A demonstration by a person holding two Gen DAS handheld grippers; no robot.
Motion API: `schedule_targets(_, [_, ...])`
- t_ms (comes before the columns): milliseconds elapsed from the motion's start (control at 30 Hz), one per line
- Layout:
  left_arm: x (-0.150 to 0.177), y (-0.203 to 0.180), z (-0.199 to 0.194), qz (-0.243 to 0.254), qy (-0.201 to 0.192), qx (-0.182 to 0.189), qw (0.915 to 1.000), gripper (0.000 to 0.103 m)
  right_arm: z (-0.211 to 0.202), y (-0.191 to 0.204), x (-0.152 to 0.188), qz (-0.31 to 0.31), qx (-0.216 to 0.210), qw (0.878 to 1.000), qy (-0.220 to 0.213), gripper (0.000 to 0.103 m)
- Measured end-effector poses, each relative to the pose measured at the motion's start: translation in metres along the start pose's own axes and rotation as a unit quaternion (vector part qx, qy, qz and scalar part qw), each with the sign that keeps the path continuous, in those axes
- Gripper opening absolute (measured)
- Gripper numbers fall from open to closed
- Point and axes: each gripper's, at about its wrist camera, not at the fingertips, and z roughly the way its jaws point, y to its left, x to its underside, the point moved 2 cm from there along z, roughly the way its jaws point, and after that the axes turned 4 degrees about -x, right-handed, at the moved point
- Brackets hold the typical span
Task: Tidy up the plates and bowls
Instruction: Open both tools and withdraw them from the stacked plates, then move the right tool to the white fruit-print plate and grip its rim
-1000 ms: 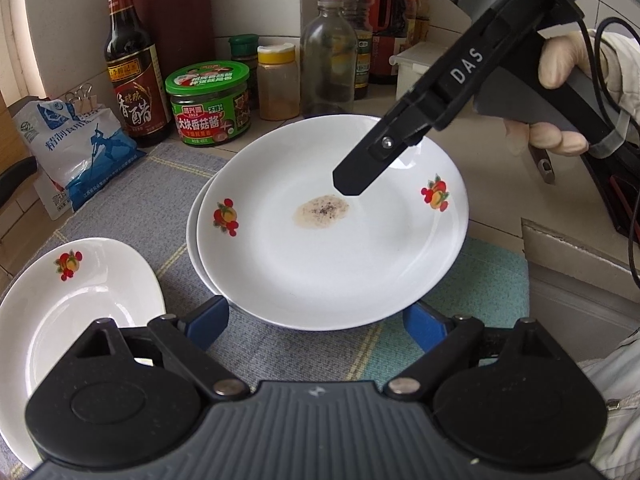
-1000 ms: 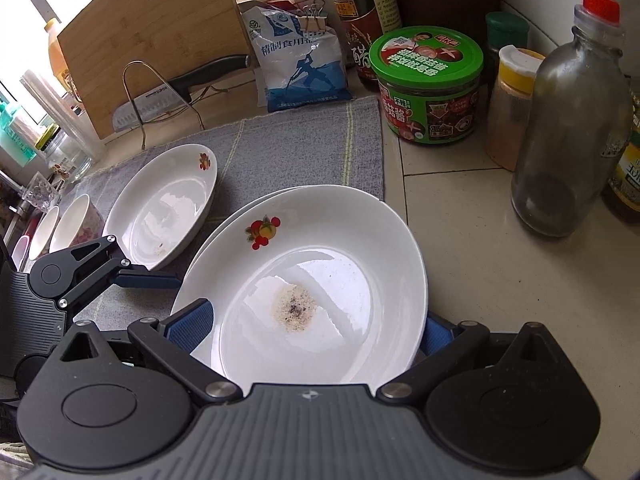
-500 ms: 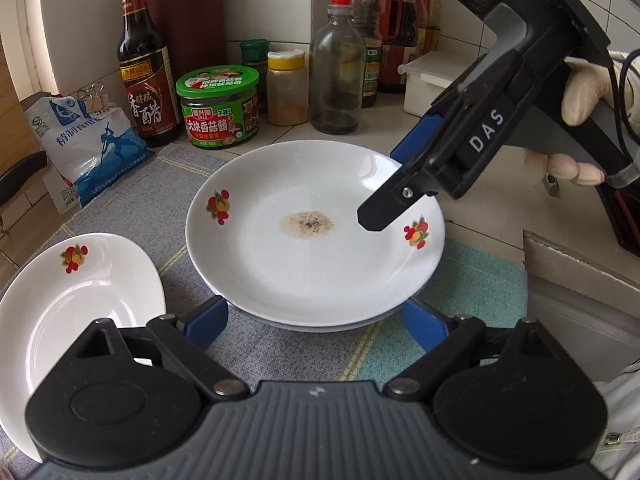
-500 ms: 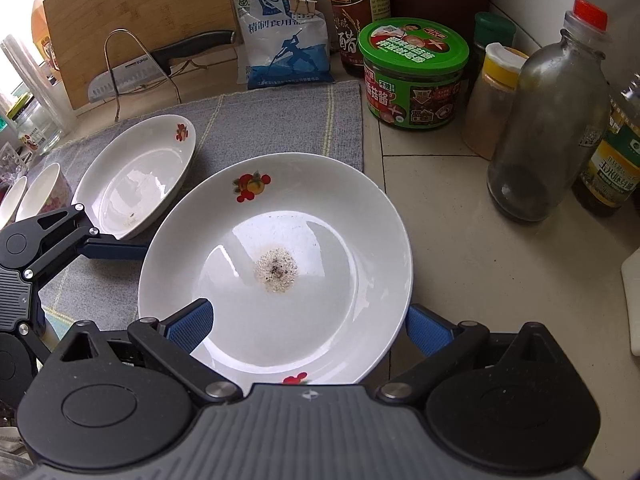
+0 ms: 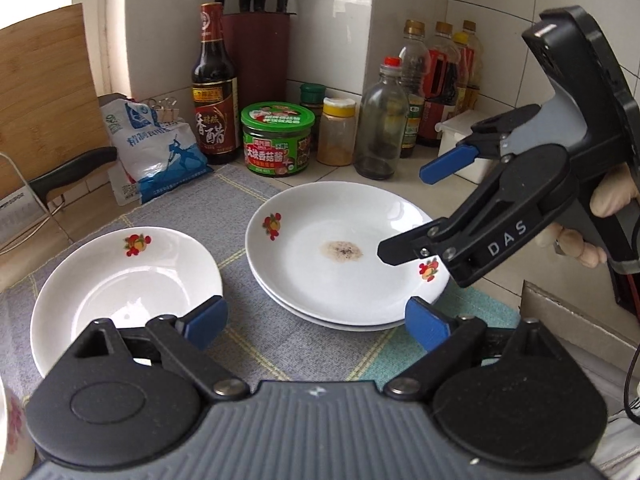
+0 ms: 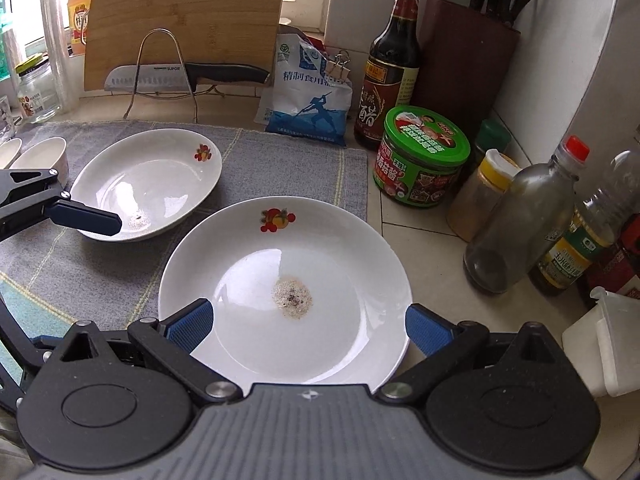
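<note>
A white plate with a fruit print and a speckled residue spot (image 5: 320,260) lies stacked on a second plate (image 5: 340,322) on the grey mat; it also shows in the right wrist view (image 6: 280,264). A third white plate (image 5: 120,284) lies to its left, also in the right wrist view (image 6: 152,180). My left gripper (image 5: 316,322) is open and empty, just in front of the stack. My right gripper (image 6: 308,324) is open and empty, raised above the stack's right side, seen in the left wrist view (image 5: 420,208).
Behind the plates stand a green-lidded jar (image 5: 276,140), a vinegar bottle (image 5: 212,92), a salt bag (image 5: 156,148), a glass bottle (image 5: 378,124) and a knife block (image 5: 256,48). Small white bowls (image 6: 40,156) sit at the mat's left. A knife rack (image 6: 168,76) and cutting board stand behind.
The top plate has settled squarely onto the lower plate. Both grippers have pulled back and up from the stack, and the right gripper now stands clear of the plate.
</note>
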Motion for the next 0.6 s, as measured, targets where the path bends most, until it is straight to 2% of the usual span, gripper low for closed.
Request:
schedule_targets(200, [0.013, 0.018, -0.019, -0.029, -0.003, -0.061, 0.9977, 0.096, -0.004, 0.027, -0.006, 0.007, -0.024, 0.999, -0.02, 0.103])
schedule_targets(400, [0.037, 0.036, -0.024, -0.054, 0.026, -0.12, 0.991, 0.096, -0.003, 0.051, -0.014, 0.005, -0.034, 0.999, -0.035, 0.103])
schedule_targets(600, [0.056, 0.052, -0.022, -0.08, 0.049, -0.144, 0.9851, 0.096, 0.003, 0.071, -0.019, -0.016, -0.045, 0.998, -0.031, 0.103])
